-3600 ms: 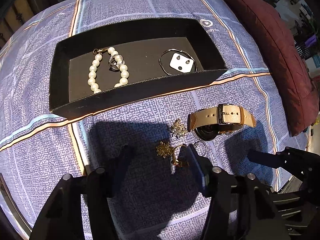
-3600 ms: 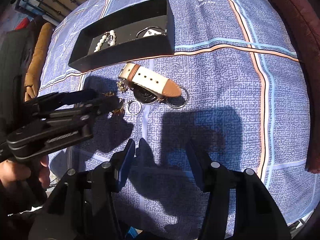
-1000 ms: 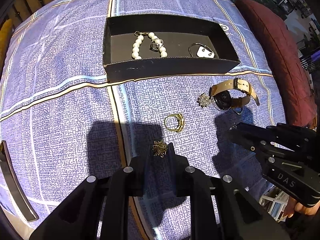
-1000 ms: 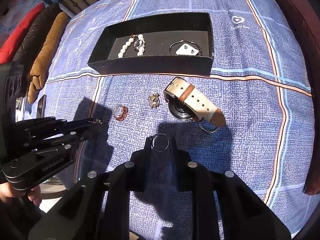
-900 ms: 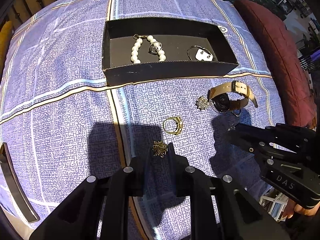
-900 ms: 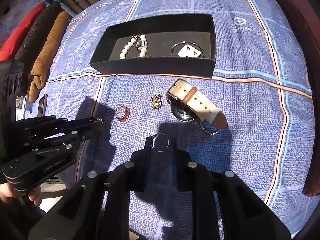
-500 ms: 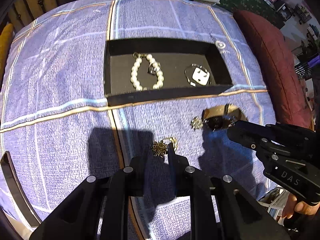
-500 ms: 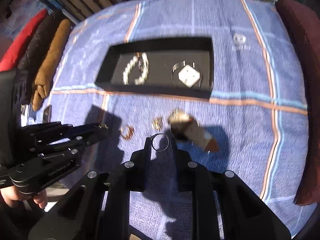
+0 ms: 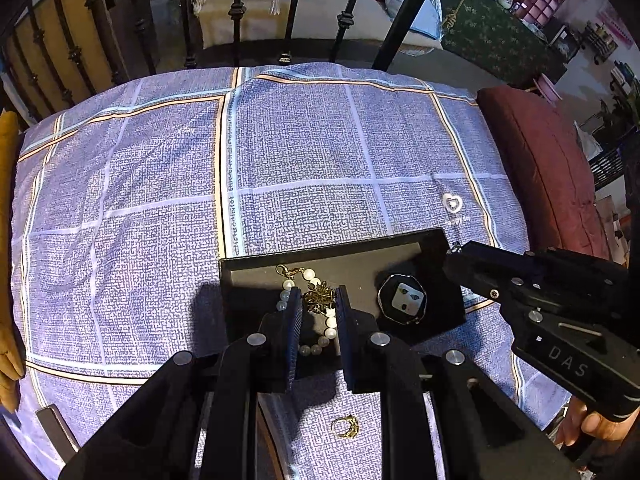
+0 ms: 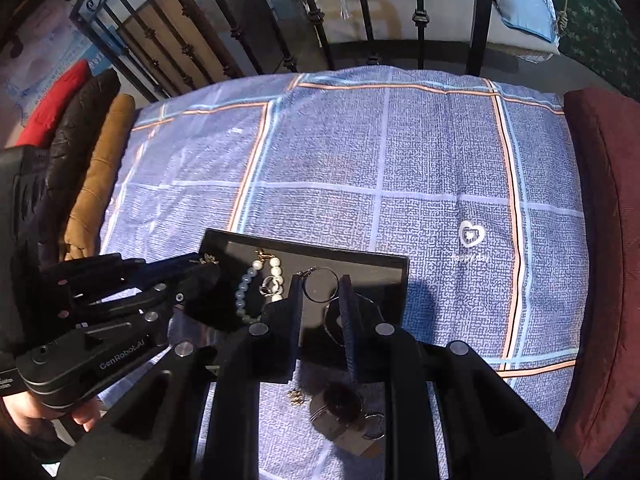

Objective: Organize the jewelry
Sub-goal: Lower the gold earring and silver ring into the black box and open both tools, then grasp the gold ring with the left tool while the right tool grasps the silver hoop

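Both tools point steeply down, side by side. The left tool point(image 9: 318, 300) is nearly closed, pinching something small; the right tool point(image 10: 320, 286) likewise. A hand point(image 9: 588, 428) grips the right tool's handle.

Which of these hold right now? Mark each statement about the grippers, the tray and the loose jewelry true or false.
1. The left gripper is shut on a gold leaf-shaped earring. True.
2. The right gripper is empty. False: it pinches a thin silver hoop.
3. A pearl bracelet lies inside the black tray. True.
4. The gold ring is in the tray. False: it lies on the blue bedspread, on the near side of the tray.
5. The watch lies on the bedspread outside the tray. True.
6. The tray holds only the bracelet. False: a white earring card is there too.
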Tool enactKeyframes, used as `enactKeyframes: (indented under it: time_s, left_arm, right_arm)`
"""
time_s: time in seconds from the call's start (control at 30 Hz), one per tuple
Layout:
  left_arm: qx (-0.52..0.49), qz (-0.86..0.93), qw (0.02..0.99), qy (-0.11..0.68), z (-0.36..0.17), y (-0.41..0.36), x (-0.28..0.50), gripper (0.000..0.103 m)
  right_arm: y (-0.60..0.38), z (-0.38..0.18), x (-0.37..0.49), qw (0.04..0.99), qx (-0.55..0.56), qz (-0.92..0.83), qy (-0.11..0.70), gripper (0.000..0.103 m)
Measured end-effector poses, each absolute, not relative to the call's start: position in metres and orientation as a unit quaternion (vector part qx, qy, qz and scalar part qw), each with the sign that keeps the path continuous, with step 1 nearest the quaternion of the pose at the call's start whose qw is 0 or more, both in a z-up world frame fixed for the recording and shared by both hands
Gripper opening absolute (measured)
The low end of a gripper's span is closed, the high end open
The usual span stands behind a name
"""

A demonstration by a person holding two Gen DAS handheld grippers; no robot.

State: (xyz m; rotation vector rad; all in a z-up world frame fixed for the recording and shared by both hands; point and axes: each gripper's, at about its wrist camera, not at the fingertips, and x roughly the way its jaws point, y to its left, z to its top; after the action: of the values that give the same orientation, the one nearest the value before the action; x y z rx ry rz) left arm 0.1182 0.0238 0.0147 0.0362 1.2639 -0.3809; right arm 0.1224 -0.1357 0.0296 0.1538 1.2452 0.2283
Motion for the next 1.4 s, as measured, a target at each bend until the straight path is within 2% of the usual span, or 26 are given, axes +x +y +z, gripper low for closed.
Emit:
enactKeyframes:
  time_s: [0.03,0.07,0.13,0.17,0.2,0.3,0.43,0.6,0.77,0.9,1.0,1.13,1.27,1.4]
  left_arm:
    - [0.019,-0.174,0.789,0.589,0.01,0.024,0.119,0.021]
    - [0.025,-0.168,0.788,0.592,0.007,0.023,0.12,0.046]
    - [0.041,-0.145,0.795,0.587,0.007,0.027,0.116,0.075]
    - [0.034,-0.148,0.799,0.582,0.01,0.03,0.113,0.076]
    - [0.029,-0.151,0.796,0.585,0.01,0.033,0.108,0.076]
    - [0.036,-0.158,0.791,0.59,0.013,0.038,0.086,0.088]
    - [0.054,-0.164,0.775,0.608,-0.002,0.041,0.055,0.088]
    - [0.018,-0.143,0.755,0.64,-0.025,0.053,0.034,0.088]
    - [0.027,-0.141,0.756,0.639,-0.028,0.053,0.027,0.088]
    - [0.031,-0.141,0.758,0.636,-0.029,0.051,0.025,0.088]
    - [0.044,-0.137,0.76,0.633,-0.033,0.047,0.027,0.088]
    - [0.058,-0.132,0.757,0.638,-0.04,0.044,0.028,0.088]
    - [0.096,-0.142,0.745,0.645,-0.05,0.036,0.022,0.088]
    - [0.121,-0.163,0.741,0.64,-0.055,0.026,0.011,0.088]
  right_arm:
    - [-0.136,0.024,0.123,0.798,0.073,0.109,0.588,0.019]
    - [-0.135,0.017,0.124,0.788,0.075,0.112,0.601,0.022]
    - [-0.138,0.006,0.124,0.773,0.074,0.1,0.622,0.044]
    - [-0.142,0.008,0.12,0.778,0.078,0.094,0.616,0.058]
    - [-0.148,0.013,0.115,0.786,0.079,0.084,0.608,0.059]
    - [-0.166,0.019,0.093,0.797,0.084,0.06,0.596,0.059]
    - [-0.176,-0.009,0.065,0.779,0.037,0.023,0.626,0.059]
    - [-0.164,-0.034,0.045,0.754,0.023,0.059,0.653,0.06]
    - [-0.134,-0.031,0.008,0.744,0.0,0.116,0.658,0.063]
    - [-0.141,-0.014,-0.019,0.78,0.02,0.096,0.619,0.063]
    - [-0.163,-0.016,-0.011,0.783,0.04,0.048,0.619,0.064]
    - [-0.167,-0.034,0.031,0.777,0.004,0.01,0.629,0.064]
    - [-0.146,-0.055,0.05,0.758,-0.034,0.032,0.65,0.066]
    - [-0.129,-0.048,0.035,0.756,-0.045,0.086,0.647,0.066]
